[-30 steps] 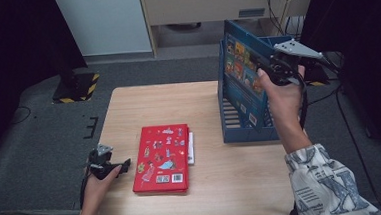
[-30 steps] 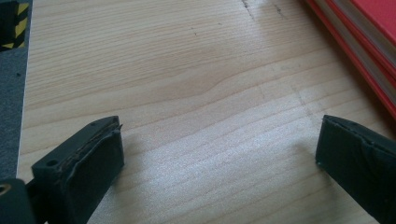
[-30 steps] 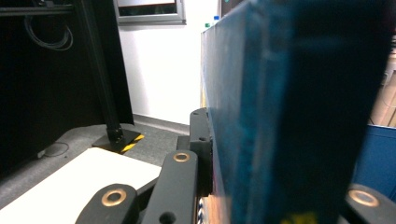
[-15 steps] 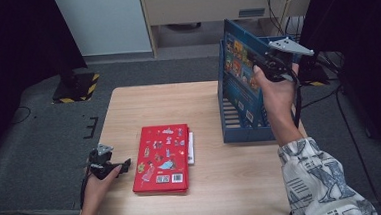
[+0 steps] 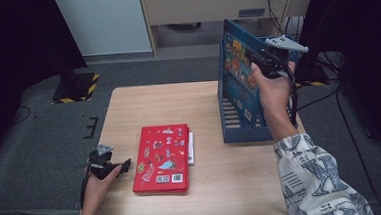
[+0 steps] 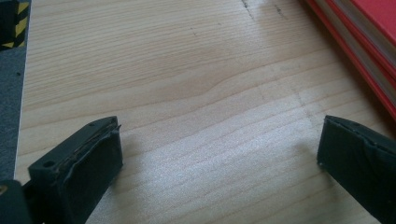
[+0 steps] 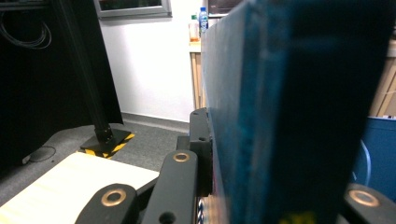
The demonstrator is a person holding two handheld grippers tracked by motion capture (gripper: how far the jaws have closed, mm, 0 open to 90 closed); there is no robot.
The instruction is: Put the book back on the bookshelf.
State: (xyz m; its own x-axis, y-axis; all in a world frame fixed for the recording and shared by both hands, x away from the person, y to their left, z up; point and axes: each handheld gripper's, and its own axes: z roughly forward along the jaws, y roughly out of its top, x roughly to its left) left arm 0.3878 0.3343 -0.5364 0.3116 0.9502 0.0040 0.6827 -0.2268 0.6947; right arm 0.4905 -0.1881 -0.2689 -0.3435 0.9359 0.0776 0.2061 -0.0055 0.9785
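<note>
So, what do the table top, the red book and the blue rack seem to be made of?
The table top looks like pale wood or a wood-look laminate, matt: grain lines run across it. The red book seems to have a glossy hard cover over paper pages, whose edges show in the left gripper view. The blue rack is probably moulded plastic, with slats and an even colour.

High view overhead, facing forward-down; gripper views close; shared: table (image 5: pixel 208 186), red book (image 6: pixel 369 42).

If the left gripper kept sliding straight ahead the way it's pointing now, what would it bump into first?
Probably the red book. In the high view the left gripper lies low at the table's near left edge, open jaws aimed at the book's left side, with bare wood between. Its own view puts the book off to one side, so it might only graze it.
</note>
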